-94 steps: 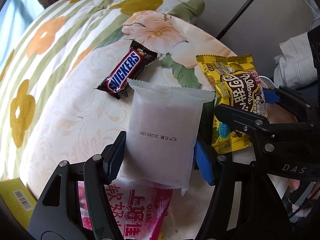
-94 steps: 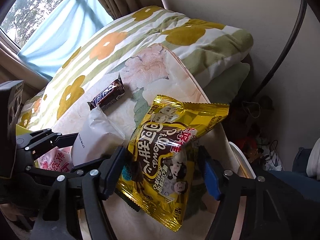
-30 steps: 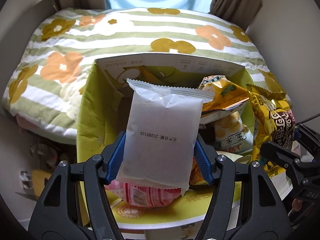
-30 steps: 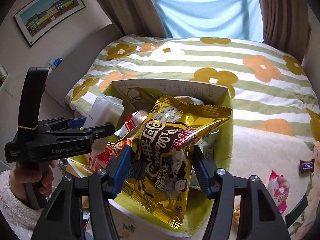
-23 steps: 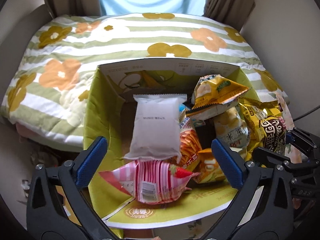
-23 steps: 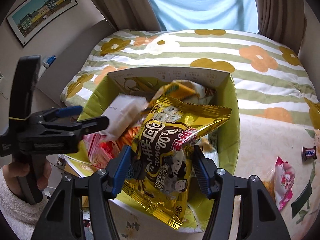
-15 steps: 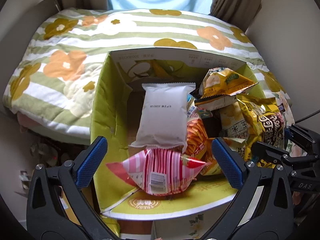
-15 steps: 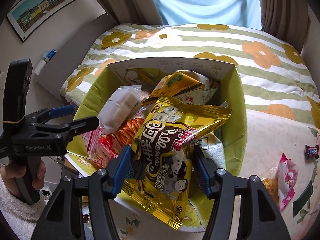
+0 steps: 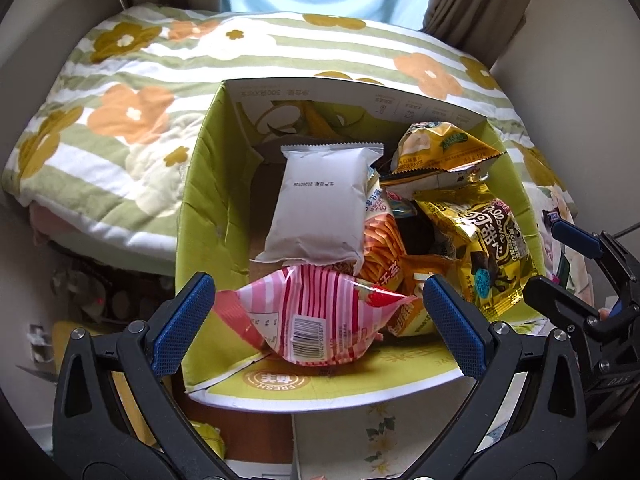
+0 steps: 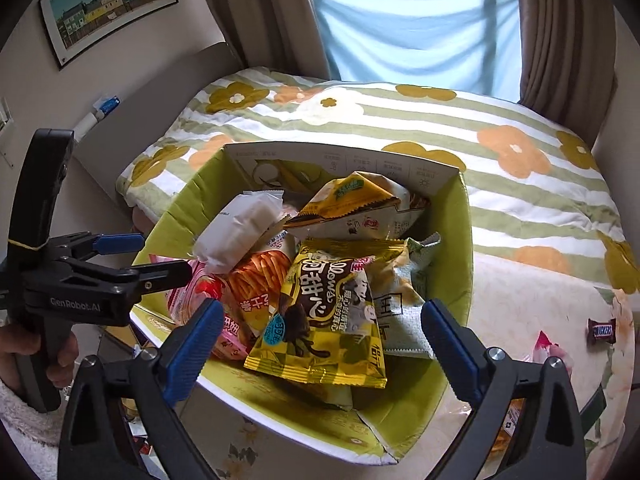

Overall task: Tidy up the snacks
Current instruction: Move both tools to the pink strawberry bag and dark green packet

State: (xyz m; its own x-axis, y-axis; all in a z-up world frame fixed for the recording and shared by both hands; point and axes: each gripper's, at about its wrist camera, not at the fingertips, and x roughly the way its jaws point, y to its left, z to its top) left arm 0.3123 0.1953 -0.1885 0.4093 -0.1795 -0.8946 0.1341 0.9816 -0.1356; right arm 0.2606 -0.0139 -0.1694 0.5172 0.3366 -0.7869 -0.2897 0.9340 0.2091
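Observation:
A green cardboard box (image 9: 208,184) (image 10: 460,264) holds several snack packets. A white packet (image 9: 320,208) (image 10: 240,232) lies in it at the left. A yellow and brown packet (image 9: 484,248) (image 10: 324,320) lies in it at the right, on other packets. A pink striped packet (image 9: 316,320) lies at the box's near side. My left gripper (image 9: 318,326) is open and empty above the near edge; it also shows in the right wrist view (image 10: 140,260). My right gripper (image 10: 320,352) is open and empty above the yellow packet.
The box stands beside a bed with a green striped flowered quilt (image 10: 440,120). A Snickers bar (image 10: 601,331) and a pink packet (image 10: 546,342) lie on a cream cloth at the right. Curtains and a window are behind.
My left gripper opened and the white packet dropped into the box. My right gripper then opened and the yellow and brown packet dropped into the box.

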